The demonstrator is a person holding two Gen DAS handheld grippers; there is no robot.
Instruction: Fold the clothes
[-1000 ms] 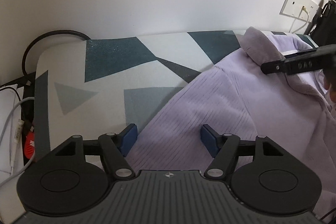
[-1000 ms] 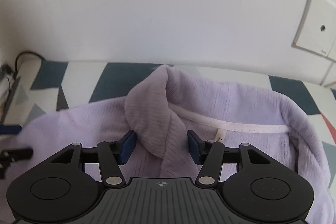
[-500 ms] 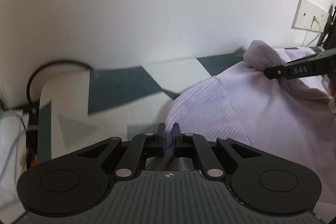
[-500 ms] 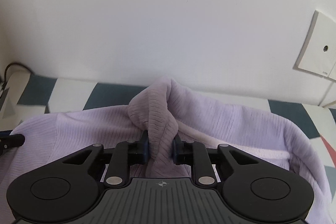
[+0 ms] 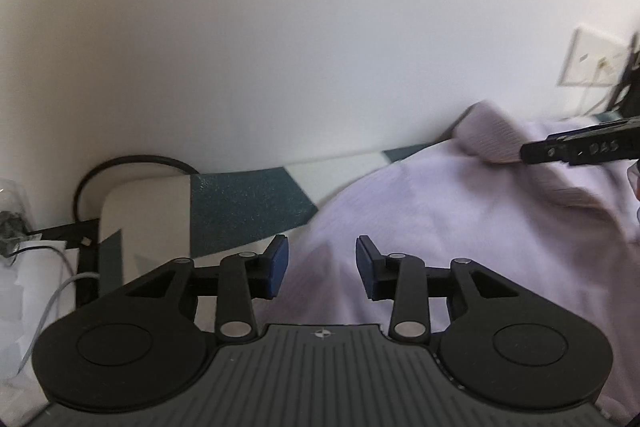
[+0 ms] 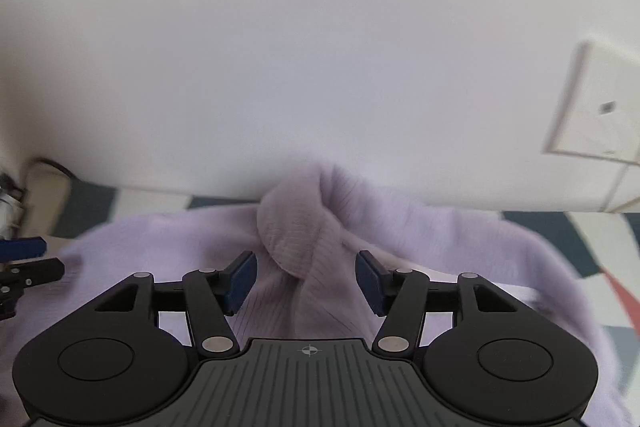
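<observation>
A pale lilac ribbed-knit garment [image 5: 460,227] lies spread on a bench covered with a geometric cloth of teal, grey and cream patches [image 5: 248,203], set against a plain white wall [image 5: 280,27]. Its long axis seems to run along the wall, left to right, though motion blur makes the far edges hard to read. A bunched, rounded fold of the knit [image 6: 296,227] stands up from the flat fabric near the wall, its fine ribs running roughly up and down.

The left claw [image 5: 320,263] has its blue-padded jaws spread apart over the garment's left edge, holding nothing. The right claw [image 6: 306,279] is likewise spread wide, its jaws either side of the raised fold and clear of it; the same claw shows as a dark bar [image 5: 580,147] at the right of the left wrist view, beside that fold.

A black cable loop [image 5: 132,167] curves over the bench's rounded left corner, and a white wall plate [image 6: 596,115] sits on the wall to the right.
</observation>
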